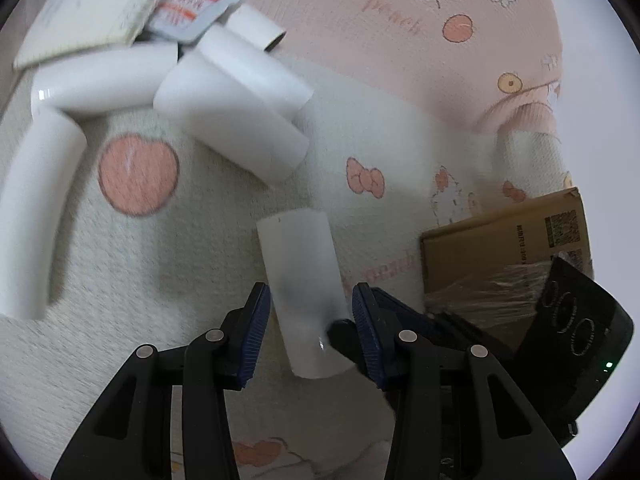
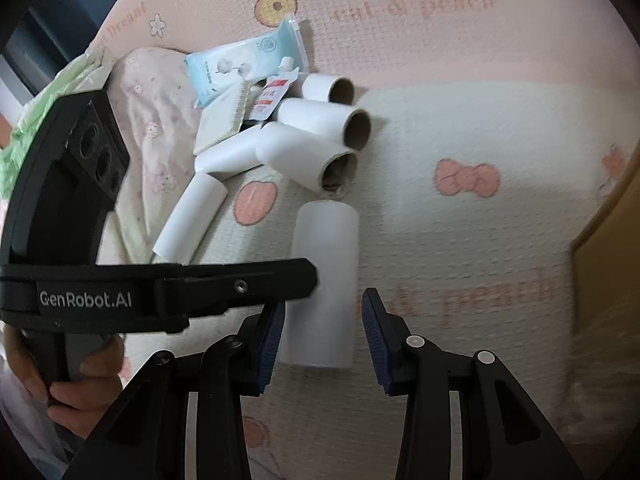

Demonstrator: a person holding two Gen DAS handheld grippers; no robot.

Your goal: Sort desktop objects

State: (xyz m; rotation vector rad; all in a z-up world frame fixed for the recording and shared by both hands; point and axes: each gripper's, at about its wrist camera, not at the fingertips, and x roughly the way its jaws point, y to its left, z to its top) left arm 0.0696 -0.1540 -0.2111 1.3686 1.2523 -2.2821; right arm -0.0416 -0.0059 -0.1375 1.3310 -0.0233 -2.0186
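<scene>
A single white paper roll lies on the patterned mat, apart from the pile. My left gripper is open with its blue pads on either side of the roll's near half, not clamped. The same roll shows in the right wrist view, where my right gripper is open around its near end. The left gripper's black body reaches in from the left, its tip at the roll's side. Several more white rolls lie heaped further back, also seen in the right wrist view.
A notepad, sachets and a wipes pack lie behind the rolls. A cardboard box with plastic wrap stands at right. The right gripper's black body is beside it. Green cloth lies far left.
</scene>
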